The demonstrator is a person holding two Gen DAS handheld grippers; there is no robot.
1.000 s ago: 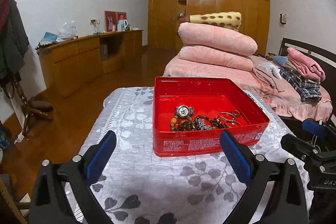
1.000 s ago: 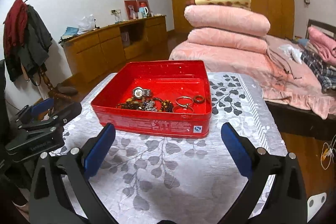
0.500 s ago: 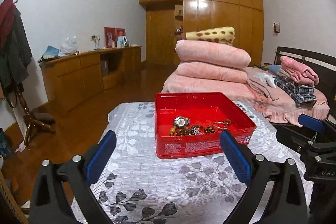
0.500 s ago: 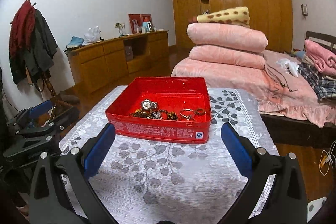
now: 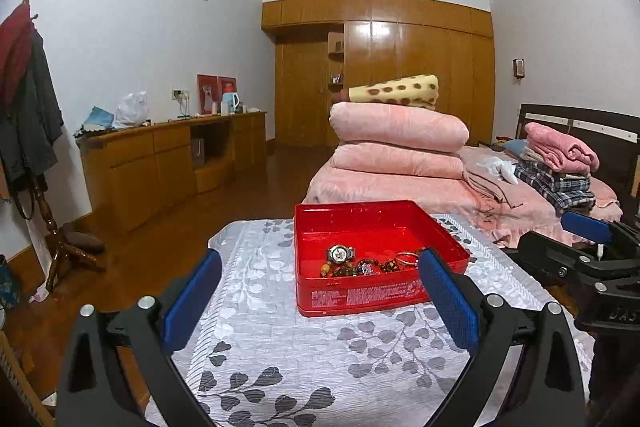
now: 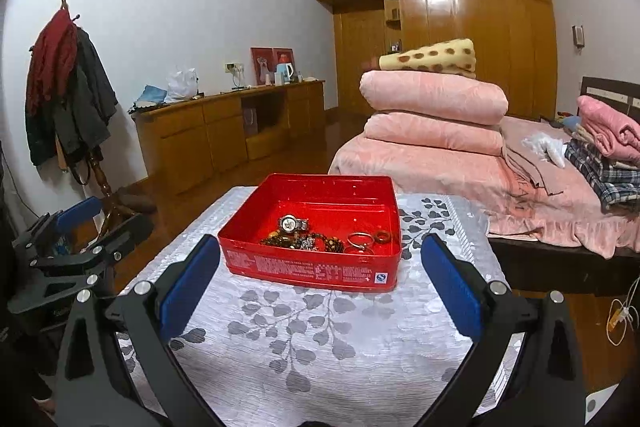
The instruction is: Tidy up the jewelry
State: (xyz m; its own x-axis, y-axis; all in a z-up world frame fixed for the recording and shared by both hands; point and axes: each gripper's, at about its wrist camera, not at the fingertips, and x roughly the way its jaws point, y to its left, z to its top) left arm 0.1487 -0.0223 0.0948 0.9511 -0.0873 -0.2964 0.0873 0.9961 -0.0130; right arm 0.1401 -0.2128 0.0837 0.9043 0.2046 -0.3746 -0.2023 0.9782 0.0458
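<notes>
red tin [image 6: 312, 269], long side facing right gripper [image 6: 318, 291]

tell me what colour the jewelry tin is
Red tin, clearest in the right wrist view.

Left wrist view: near bench [image 5: 280, 347] edge, low, facing far wardrobe. Right wrist view: same, set further right. Shared: red tin [image 5: 360, 299], bed, sideboard.

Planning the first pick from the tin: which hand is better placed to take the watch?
Probably the left. The watch lies toward the left side of the red tin, roughly ahead of the open left tongs; the open right tongs face the rings' side.
</notes>
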